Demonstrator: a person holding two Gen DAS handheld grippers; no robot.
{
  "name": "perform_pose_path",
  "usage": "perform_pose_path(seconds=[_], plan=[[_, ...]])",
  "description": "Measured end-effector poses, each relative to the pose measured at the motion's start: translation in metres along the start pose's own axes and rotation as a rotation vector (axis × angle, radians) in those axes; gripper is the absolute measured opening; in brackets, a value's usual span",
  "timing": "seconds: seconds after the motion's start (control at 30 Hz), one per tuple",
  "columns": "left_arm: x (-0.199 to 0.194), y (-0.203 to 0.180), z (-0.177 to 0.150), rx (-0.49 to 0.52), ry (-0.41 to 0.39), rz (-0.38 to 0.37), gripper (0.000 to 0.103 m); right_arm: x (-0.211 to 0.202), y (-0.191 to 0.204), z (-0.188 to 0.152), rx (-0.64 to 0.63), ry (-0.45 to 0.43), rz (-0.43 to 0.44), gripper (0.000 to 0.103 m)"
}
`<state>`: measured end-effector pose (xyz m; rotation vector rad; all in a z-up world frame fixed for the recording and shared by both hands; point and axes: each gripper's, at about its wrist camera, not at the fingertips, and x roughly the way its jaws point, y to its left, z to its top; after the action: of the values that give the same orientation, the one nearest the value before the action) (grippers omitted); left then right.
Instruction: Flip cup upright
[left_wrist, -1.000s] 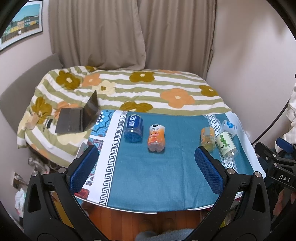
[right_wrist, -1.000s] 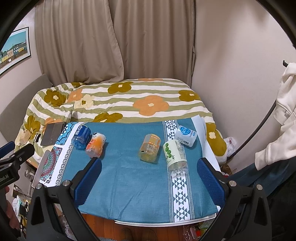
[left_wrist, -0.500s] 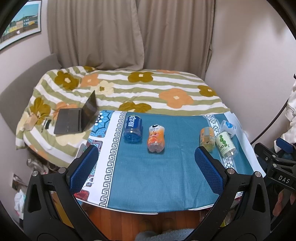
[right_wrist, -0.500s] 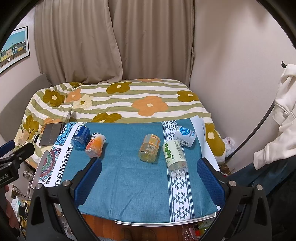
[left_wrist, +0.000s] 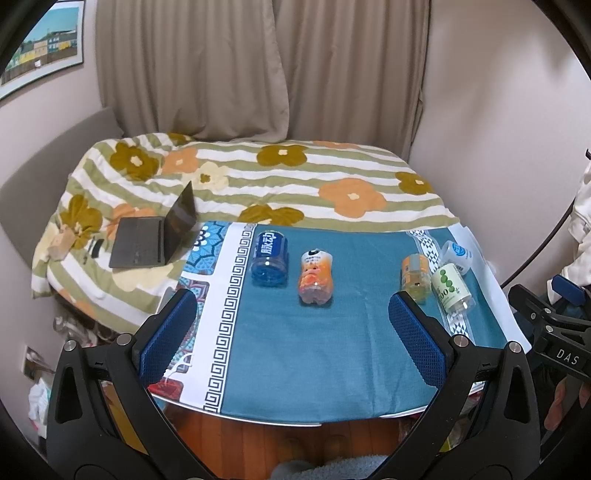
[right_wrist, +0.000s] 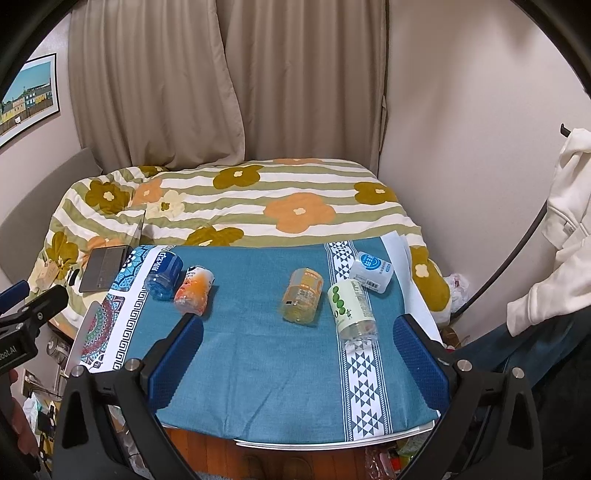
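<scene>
Several cut plastic bottle cups lie on their sides on the blue tablecloth (left_wrist: 332, 350): a blue one (left_wrist: 269, 258), an orange one (left_wrist: 316, 282), a yellow one (left_wrist: 415, 277), a green-dotted one (left_wrist: 452, 290) and a white one (left_wrist: 458, 254). They also show in the right wrist view: blue (right_wrist: 164, 275), orange (right_wrist: 194, 290), yellow (right_wrist: 303, 295), green-dotted (right_wrist: 352, 310), white (right_wrist: 371, 271). My left gripper (left_wrist: 291, 332) is open and empty, above the table's front edge. My right gripper (right_wrist: 297, 350) is open and empty, also near the front edge.
A bed with a flowered striped quilt (left_wrist: 295, 177) lies behind the table. An open laptop (left_wrist: 155, 236) sits on it at the left. Curtains and walls close the back. A white garment (right_wrist: 569, 221) hangs at the right.
Both views have shifted slightly, as both grippers drift a little back and up. The cups have not moved.
</scene>
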<state>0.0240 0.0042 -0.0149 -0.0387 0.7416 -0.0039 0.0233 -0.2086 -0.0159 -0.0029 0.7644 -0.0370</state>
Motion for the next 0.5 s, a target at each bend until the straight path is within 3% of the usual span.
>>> perform_pose_path(seconds=[0.5], plan=[[-0.004, 0.0091, 0.0033, -0.001, -0.009, -0.008, 0.103, -0.0038, 0.0016, 0.0019, 0.009, -0.008, -0.006, 0.103]])
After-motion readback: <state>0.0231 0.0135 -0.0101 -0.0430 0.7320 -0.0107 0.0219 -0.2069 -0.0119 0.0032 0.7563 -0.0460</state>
